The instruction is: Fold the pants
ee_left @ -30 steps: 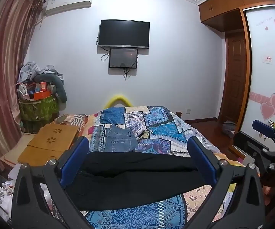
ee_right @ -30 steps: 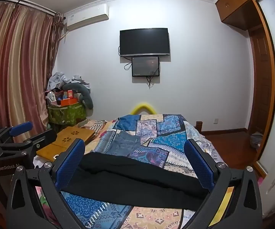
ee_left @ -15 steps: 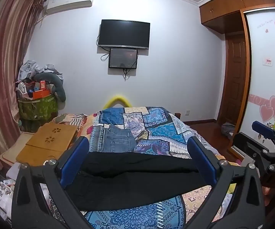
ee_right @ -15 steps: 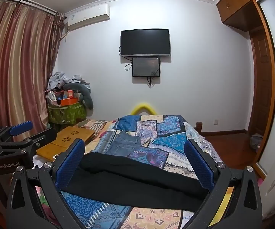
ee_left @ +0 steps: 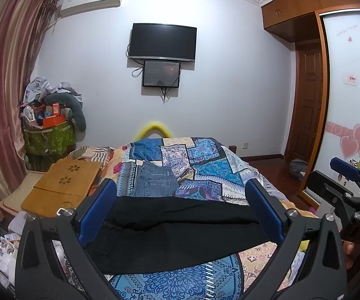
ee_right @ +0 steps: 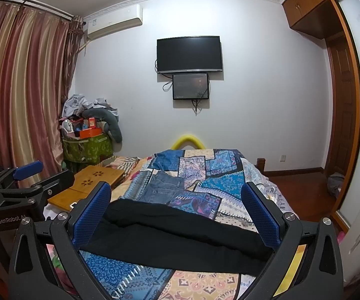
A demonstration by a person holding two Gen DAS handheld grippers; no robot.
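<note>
We look down a bed (ee_left: 212,165) covered with a blue patchwork quilt (ee_right: 219,175), its far end toward a white wall that carries a dark television (ee_left: 163,42) with a smaller screen (ee_left: 161,74) just under it. Striped curtains (ee_right: 22,95) hang on the left side of the room. Across the near part of the bed lie the black pants (ee_left: 180,230), spread flat from side to side, one long dark band with a fold line running along its length. Behind them, farther up the quilt, rests a folded pair of jeans (ee_left: 155,182). A wooden lap tray (ee_left: 65,182) sits beside the bed on the left.

We hold the left tool (ee_left: 180,215) above the pants with its blue pads spread wide and nothing between them. The right tool (ee_right: 177,215) hovers likewise over the pants, spread wide and empty. Each tool appears at the edge of the other's view.
</note>
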